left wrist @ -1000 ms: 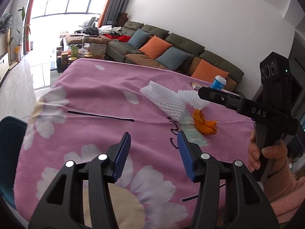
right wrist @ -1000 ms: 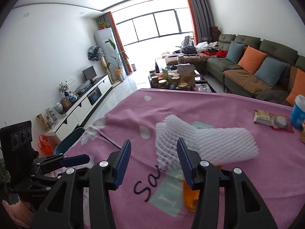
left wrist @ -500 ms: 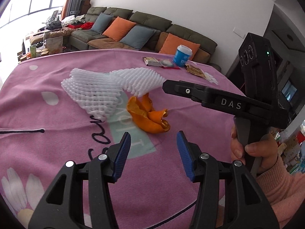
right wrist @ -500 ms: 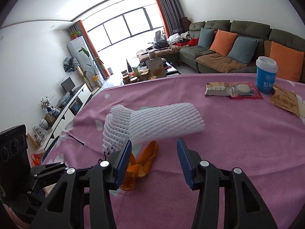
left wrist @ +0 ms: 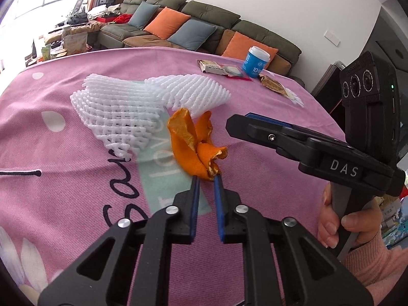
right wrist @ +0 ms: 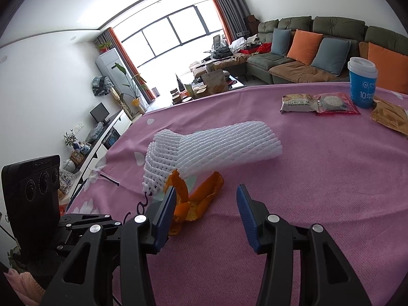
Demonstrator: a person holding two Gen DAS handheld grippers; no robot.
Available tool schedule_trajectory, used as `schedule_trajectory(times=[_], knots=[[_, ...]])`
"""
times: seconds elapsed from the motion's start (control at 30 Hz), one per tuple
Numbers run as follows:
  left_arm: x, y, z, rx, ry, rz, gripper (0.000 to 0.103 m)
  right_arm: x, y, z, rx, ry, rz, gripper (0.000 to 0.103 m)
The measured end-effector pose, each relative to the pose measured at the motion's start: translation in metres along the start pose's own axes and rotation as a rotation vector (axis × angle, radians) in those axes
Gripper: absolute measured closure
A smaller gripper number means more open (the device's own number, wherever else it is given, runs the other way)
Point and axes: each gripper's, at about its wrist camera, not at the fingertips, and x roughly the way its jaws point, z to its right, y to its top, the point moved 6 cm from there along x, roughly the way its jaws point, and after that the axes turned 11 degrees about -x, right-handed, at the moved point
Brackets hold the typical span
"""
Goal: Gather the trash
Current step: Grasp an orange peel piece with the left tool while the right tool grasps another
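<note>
An orange peel (left wrist: 195,142) lies on the pink flowered cloth (left wrist: 76,168), beside white foam fruit netting (left wrist: 132,107). My left gripper (left wrist: 206,178) is shut on the near end of the peel. The peel also shows in the right wrist view (right wrist: 196,199), under the edge of the netting (right wrist: 216,145). My right gripper (right wrist: 206,199) is open and empty, hovering just right of the peel; it also shows at the right of the left wrist view (left wrist: 255,125).
At the far right of the table lie snack wrappers (right wrist: 318,103), a blue paper cup (right wrist: 362,85) and a brown wrapper (right wrist: 390,117). A sofa with cushions (right wrist: 318,51) stands behind the table.
My left gripper moved forward to the orange peel and closed on it. My right gripper came closer to the peel and stays open.
</note>
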Motion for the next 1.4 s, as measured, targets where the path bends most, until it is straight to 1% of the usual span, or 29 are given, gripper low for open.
schedule_trajectory(times=[0.17, 0.37, 0.47, 0.57, 0.6, 0.63, 0.67, 0.7, 0.73, 0.77, 0.83, 0.87, 0.97, 1.0, 1.03, 1.1, 1.23, 1.33, 1.4], knots=[[-0.010, 0.000, -0.017, -0.043, 0.019, 0.029, 0.094, 0.000, 0.000, 0.002, 0.007, 0.008, -0.004, 0.056], [-0.020, 0.002, -0.035, -0.082, 0.035, 0.043, 0.095, 0.013, 0.001, 0.003, 0.016, 0.032, -0.043, 0.056], [-0.023, 0.001, -0.036, -0.082, 0.034, 0.046, 0.094, 0.022, 0.004, 0.002, 0.033, 0.055, -0.061, 0.056], [-0.021, 0.000, -0.033, -0.071, 0.041, 0.045, 0.094, 0.034, 0.003, 0.002, 0.035, 0.061, -0.108, 0.056], [-0.021, 0.000, -0.032, -0.067, 0.046, 0.047, 0.094, 0.037, 0.001, 0.002, 0.037, 0.075, -0.120, 0.057], [-0.020, 0.000, -0.031, -0.065, 0.051, 0.046, 0.094, 0.038, 0.001, 0.002, 0.037, 0.081, -0.124, 0.061], [-0.020, 0.000, -0.031, -0.065, 0.053, 0.047, 0.094, 0.037, 0.001, 0.002, 0.038, 0.087, -0.124, 0.068], [-0.021, 0.001, -0.032, -0.065, 0.056, 0.051, 0.091, 0.037, 0.000, 0.002, 0.038, 0.093, -0.126, 0.077], [-0.022, 0.002, -0.032, -0.066, 0.060, 0.056, 0.089, 0.036, -0.001, 0.002, 0.038, 0.095, -0.129, 0.083], [-0.023, 0.003, -0.034, -0.065, 0.068, 0.061, 0.086, 0.034, -0.001, 0.002, 0.036, 0.097, -0.127, 0.093], [-0.027, 0.007, -0.037, -0.062, 0.095, 0.079, 0.079, 0.029, -0.002, 0.002, 0.026, 0.092, -0.113, 0.094], [-0.029, 0.010, -0.039, -0.064, 0.109, 0.087, 0.073, 0.026, -0.002, 0.003, 0.021, 0.087, -0.107, 0.095], [-0.033, 0.020, -0.047, -0.077, 0.137, 0.110, 0.066, 0.017, -0.001, 0.007, 0.031, 0.086, -0.082, 0.097], [-0.034, 0.025, -0.049, -0.081, 0.148, 0.115, 0.060, 0.014, -0.001, 0.007, 0.033, 0.084, -0.073, 0.097], [-0.033, 0.029, -0.052, -0.087, 0.164, 0.120, 0.057, 0.011, 0.000, 0.008, 0.035, 0.083, -0.063, 0.097], [-0.030, 0.038, -0.058, -0.105, 0.177, 0.116, 0.055, 0.007, 0.001, 0.009, 0.037, 0.084, -0.047, 0.097], [-0.014, 0.052, -0.070, -0.160, 0.160, 0.068, 0.053, 0.002, 0.002, 0.012, 0.048, 0.086, -0.033, 0.097], [-0.005, 0.058, -0.075, -0.183, 0.157, 0.051, 0.053, 0.002, 0.005, 0.010, 0.046, 0.087, -0.022, 0.097], [-0.001, 0.062, -0.074, -0.183, 0.156, 0.045, 0.056, 0.002, 0.007, 0.011, 0.048, 0.090, -0.017, 0.097]])
